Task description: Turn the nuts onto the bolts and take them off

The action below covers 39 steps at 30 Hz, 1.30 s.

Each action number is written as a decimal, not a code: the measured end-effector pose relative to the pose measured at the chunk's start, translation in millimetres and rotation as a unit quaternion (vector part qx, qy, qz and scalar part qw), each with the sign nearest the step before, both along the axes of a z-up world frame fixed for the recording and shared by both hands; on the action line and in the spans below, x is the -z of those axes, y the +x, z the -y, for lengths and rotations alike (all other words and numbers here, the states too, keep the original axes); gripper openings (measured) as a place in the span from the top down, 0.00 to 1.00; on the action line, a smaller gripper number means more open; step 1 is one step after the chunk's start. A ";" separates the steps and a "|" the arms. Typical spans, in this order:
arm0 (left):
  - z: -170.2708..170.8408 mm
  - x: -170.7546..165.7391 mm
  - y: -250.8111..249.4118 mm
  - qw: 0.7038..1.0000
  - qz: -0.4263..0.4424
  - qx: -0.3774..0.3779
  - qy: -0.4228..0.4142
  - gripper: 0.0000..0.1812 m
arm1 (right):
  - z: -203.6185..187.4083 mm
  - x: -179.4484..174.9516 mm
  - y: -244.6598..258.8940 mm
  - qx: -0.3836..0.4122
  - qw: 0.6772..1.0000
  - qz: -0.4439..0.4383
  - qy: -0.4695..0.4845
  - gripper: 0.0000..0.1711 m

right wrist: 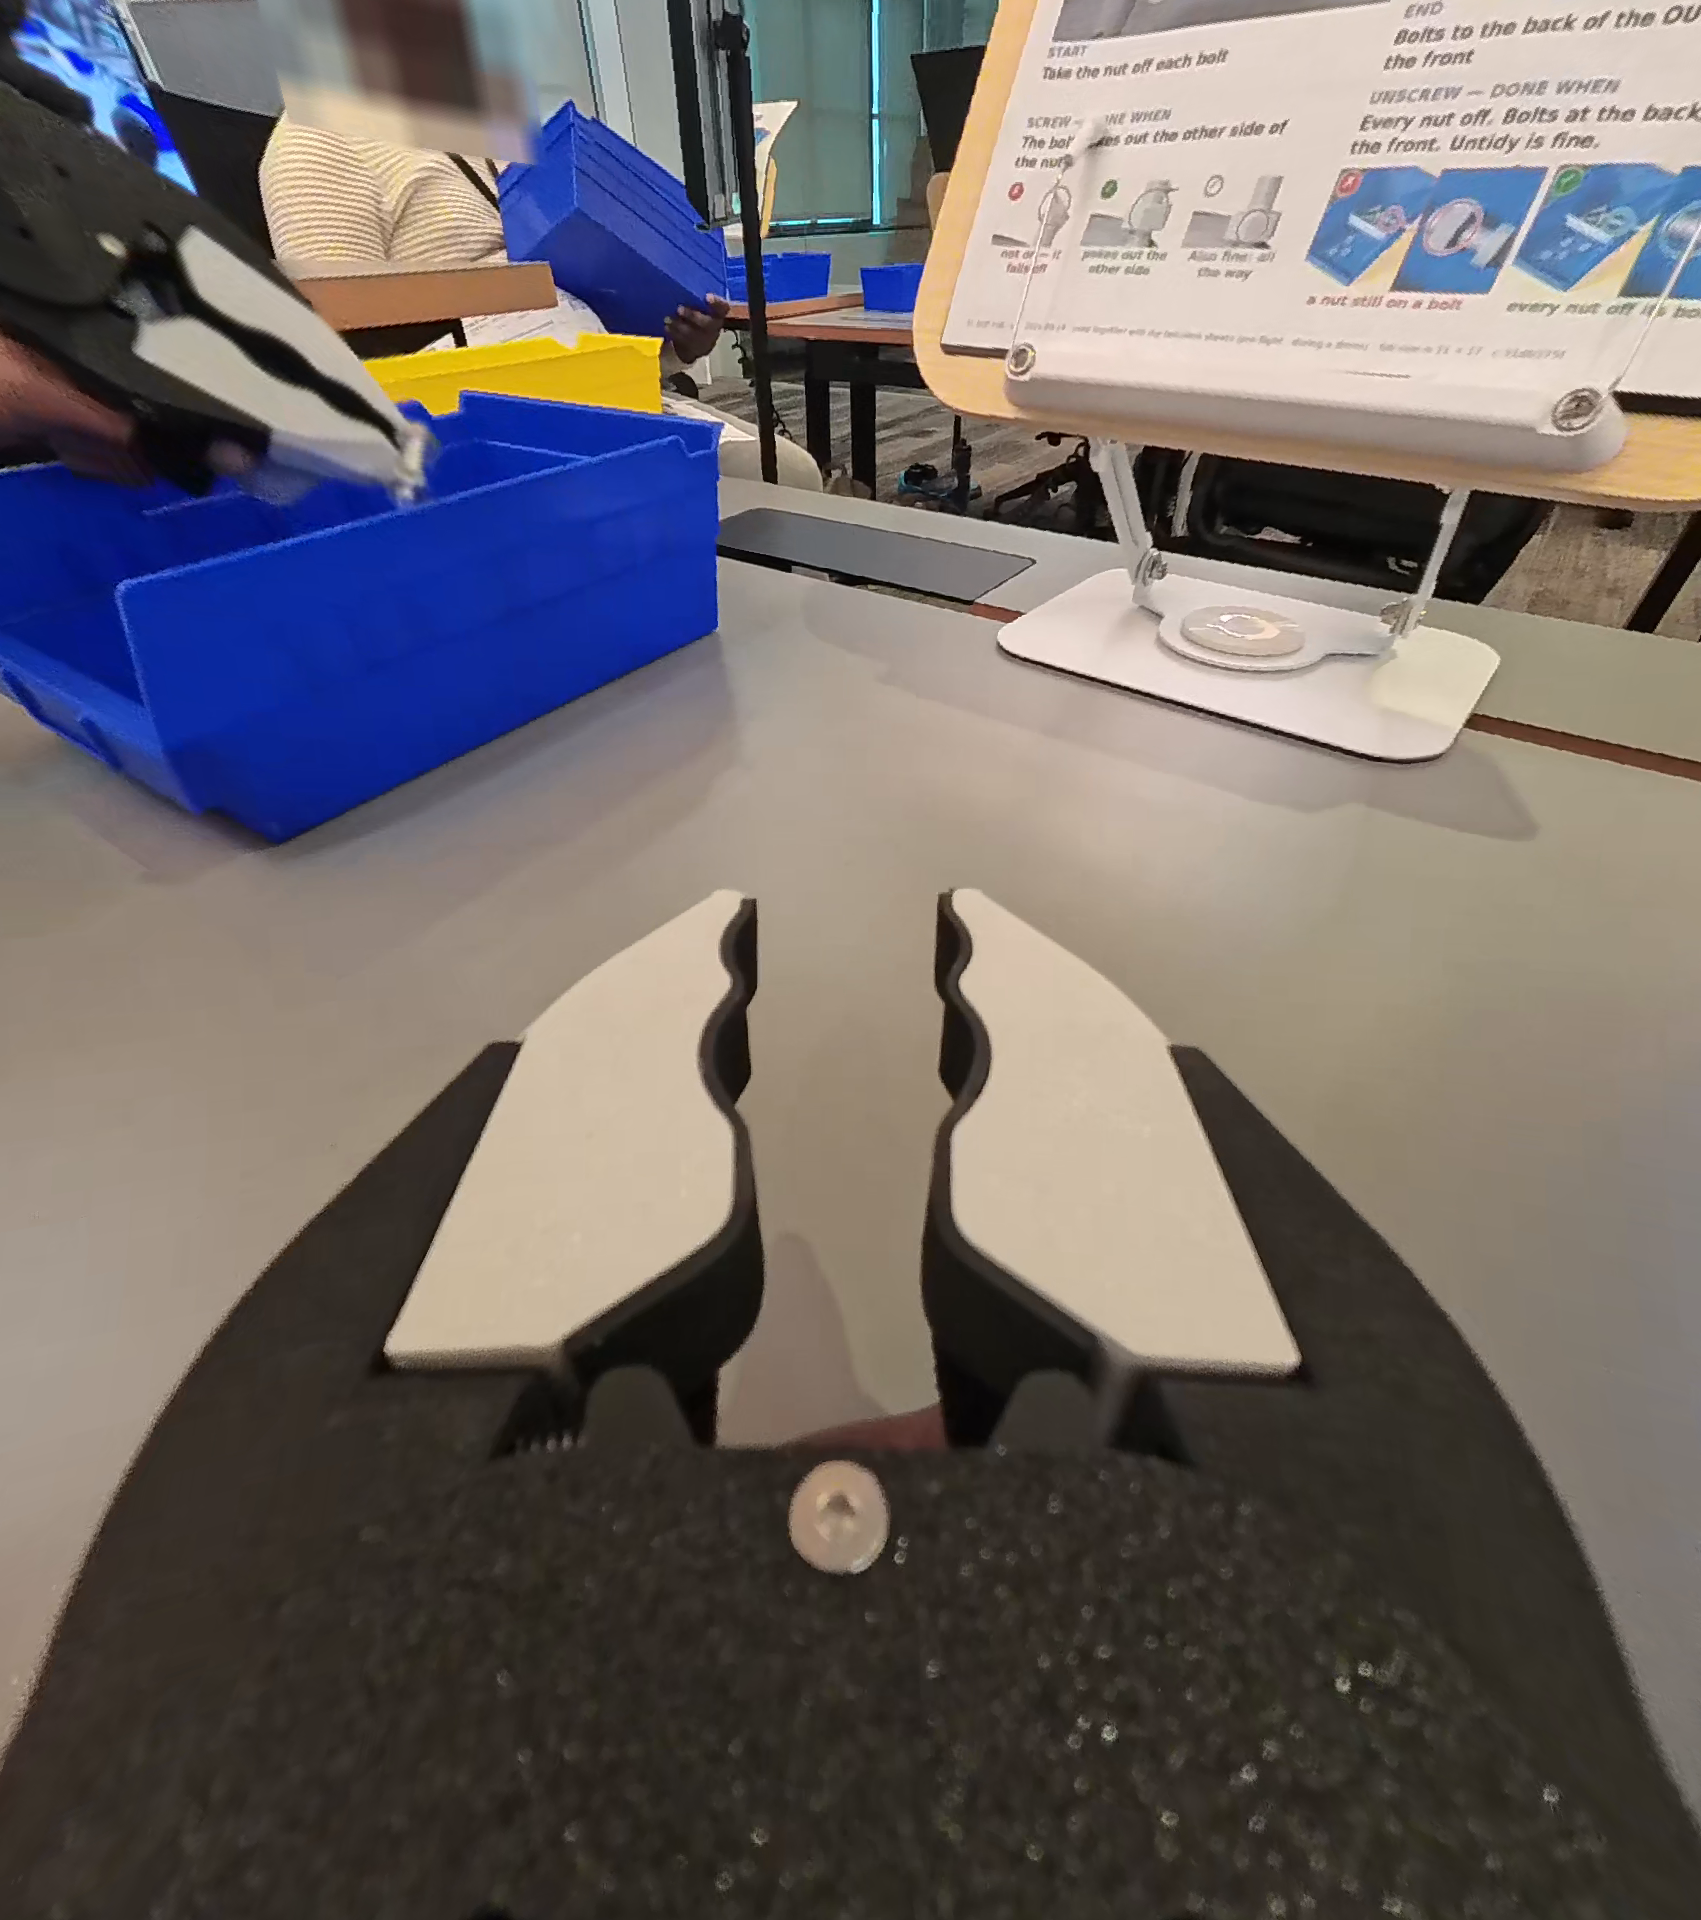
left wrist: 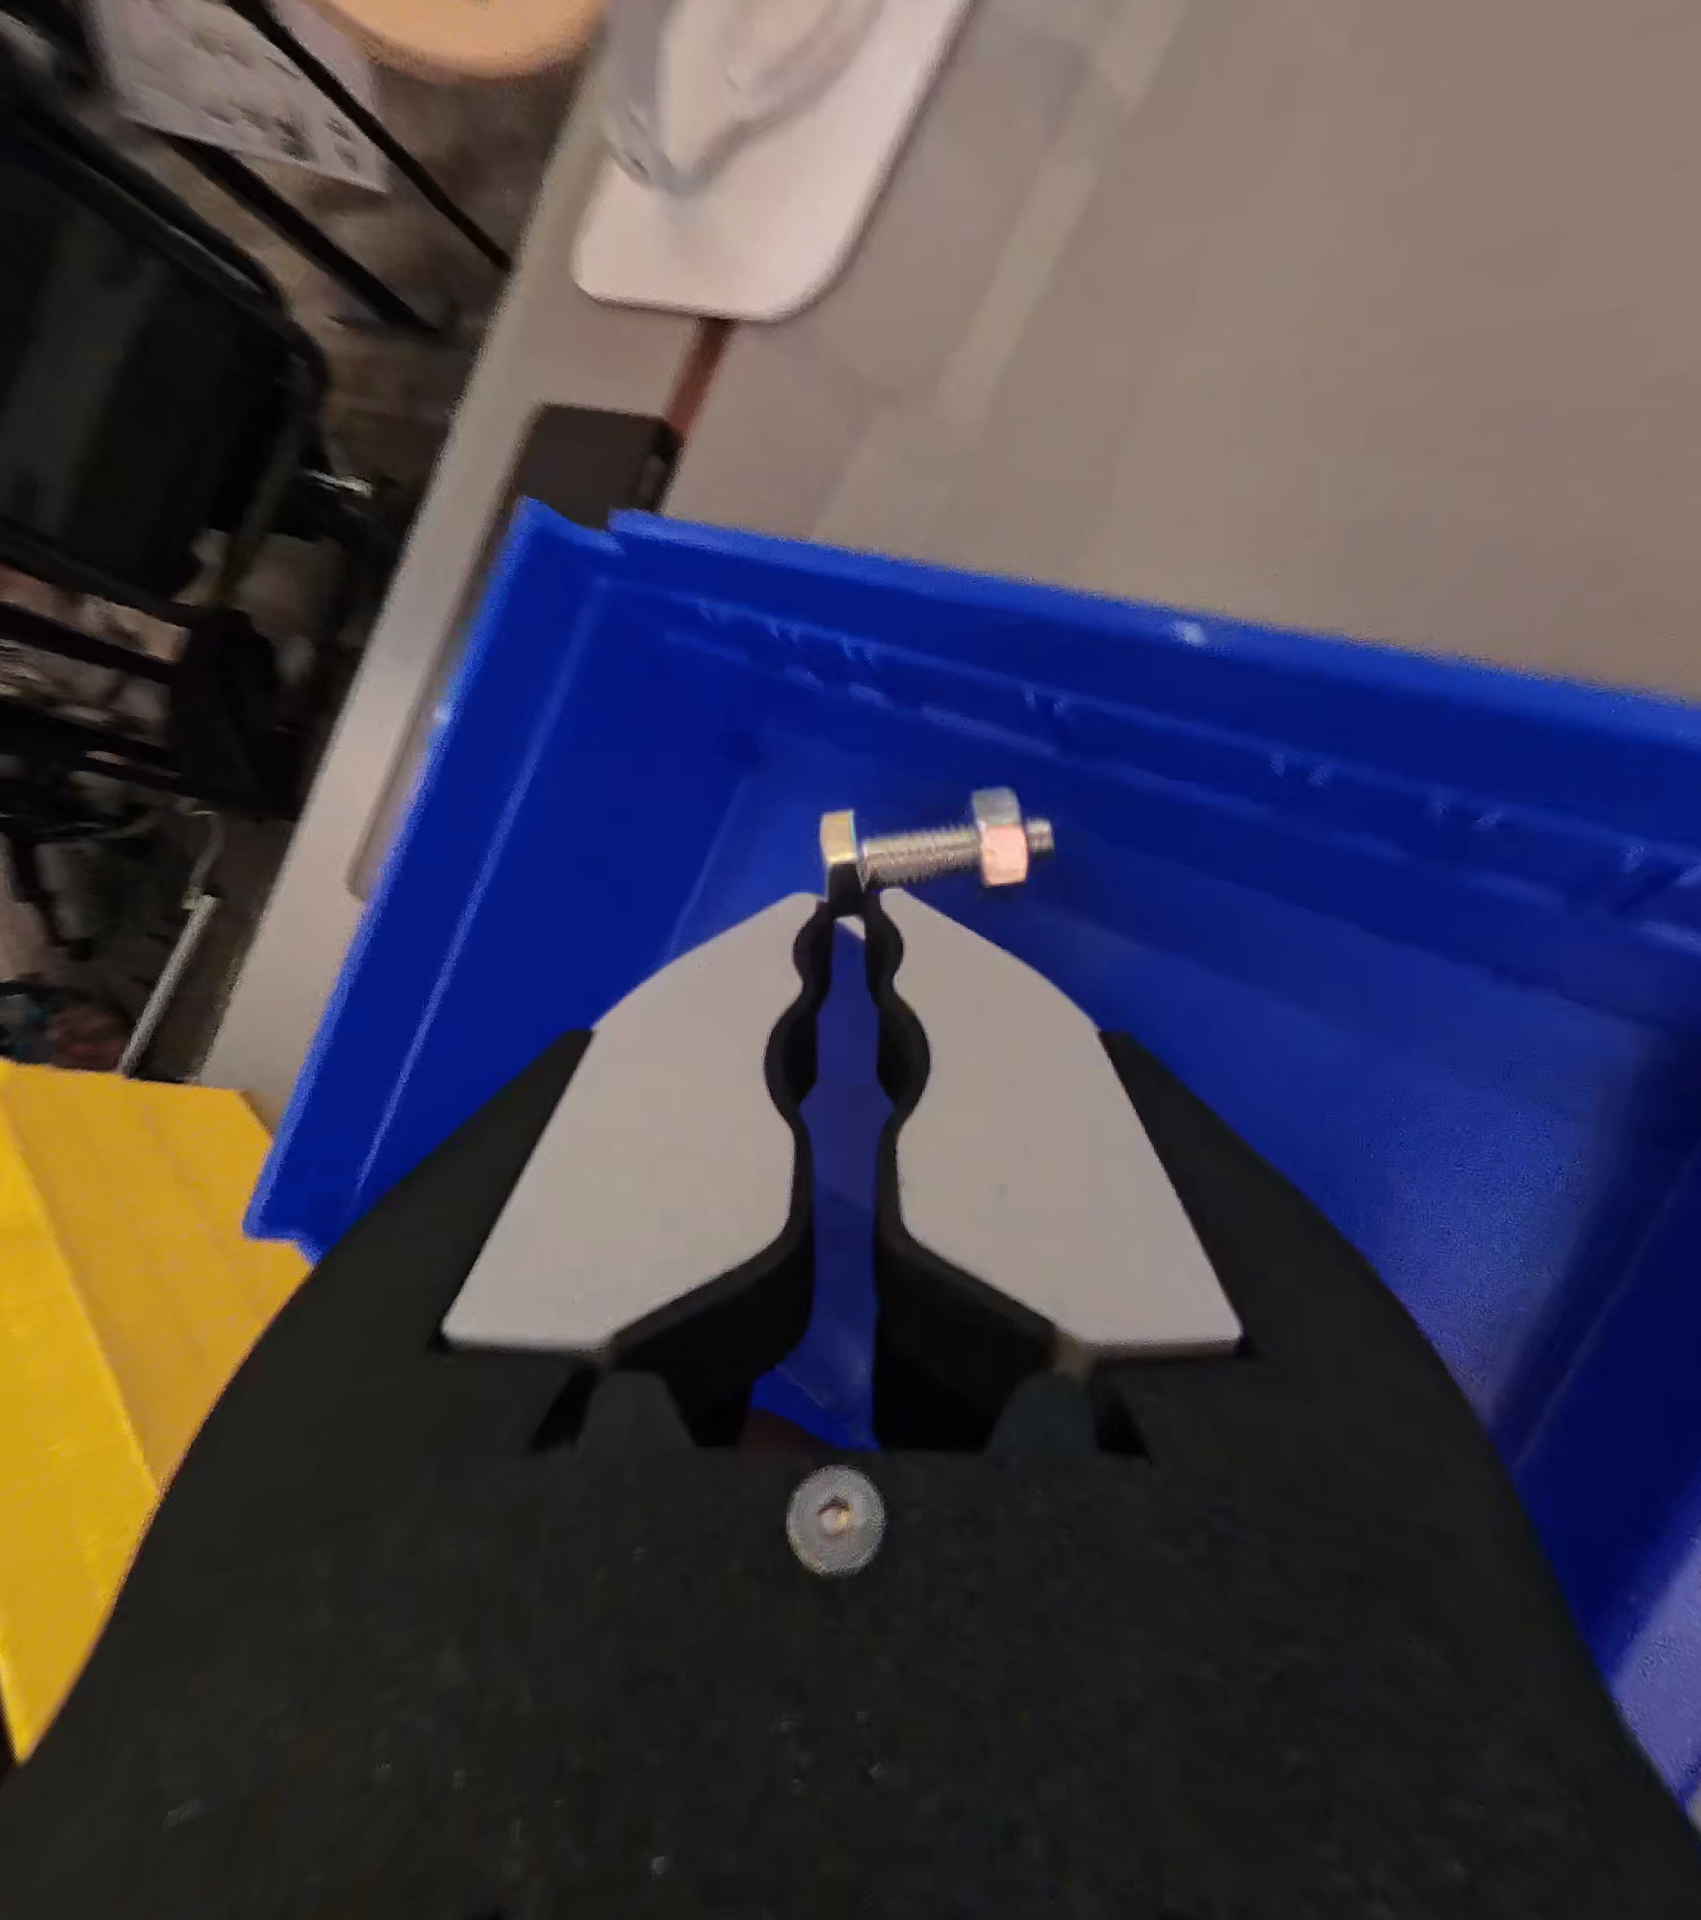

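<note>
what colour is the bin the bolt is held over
Blue bin, under the bolt; clearest in the left wrist view.

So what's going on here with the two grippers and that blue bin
A person holds a gripper in each hand. The left gripper is shut on the hex head of a silver threaded bolt, held over the blue plastic bin, with a silver hex nut on the shank near its far end. The right gripper is open and empty above the grey table. A yellow bin sits beside the blue one.
</note>
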<state>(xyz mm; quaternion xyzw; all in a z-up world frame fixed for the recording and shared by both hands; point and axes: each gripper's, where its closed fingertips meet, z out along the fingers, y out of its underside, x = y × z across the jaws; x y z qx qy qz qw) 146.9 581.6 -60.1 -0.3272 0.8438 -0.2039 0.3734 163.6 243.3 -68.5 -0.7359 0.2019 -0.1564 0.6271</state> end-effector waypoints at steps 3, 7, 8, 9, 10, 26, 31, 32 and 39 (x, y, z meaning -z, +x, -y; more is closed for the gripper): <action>19.6 -33.3 -8.3 0.996 0.071 -0.031 -0.052 0.97 | -7.4 -2.9 -2.4 -0.016 1.000 0.001 0.000 0.81; 67.9 -66.6 -22.8 0.979 0.143 -0.061 -0.132 0.97 | -29.3 -18.3 -19.8 -0.081 0.996 -0.022 0.020 0.80; 84.3 -69.3 -26.3 0.975 0.151 -0.060 -0.149 0.97 | -35.9 -23.2 -26.7 -0.103 0.994 -0.026 0.023 0.80; 97.5 -72.5 -28.0 0.971 0.168 -0.066 -0.156 0.97 | -42.6 -28.0 -34.6 -0.126 0.991 -0.032 0.026 0.80; 111.4 -74.8 -29.3 0.968 0.182 -0.065 -0.157 0.97 | -49.1 -33.3 -42.3 -0.147 0.988 -0.040 0.031 0.80; 247.1 -59.8 -15.7 0.955 0.244 -0.014 -0.169 0.97 | -72.3 -68.7 -48.2 -0.231 0.908 -0.277 0.211 0.86; 258.4 -53.8 -16.2 0.956 0.238 -0.002 -0.173 0.97 | -69.3 -67.1 -50.6 -0.243 0.909 -0.271 0.202 0.89; 259.3 -53.1 -16.6 0.955 0.235 0.001 -0.179 0.97 | -68.5 -66.4 -51.2 -0.245 0.913 -0.264 0.192 0.89; 272.5 -46.2 -25.9 0.960 0.198 0.088 -0.178 0.90 | -55.9 -55.3 -50.9 -0.275 0.931 -0.209 0.121 0.90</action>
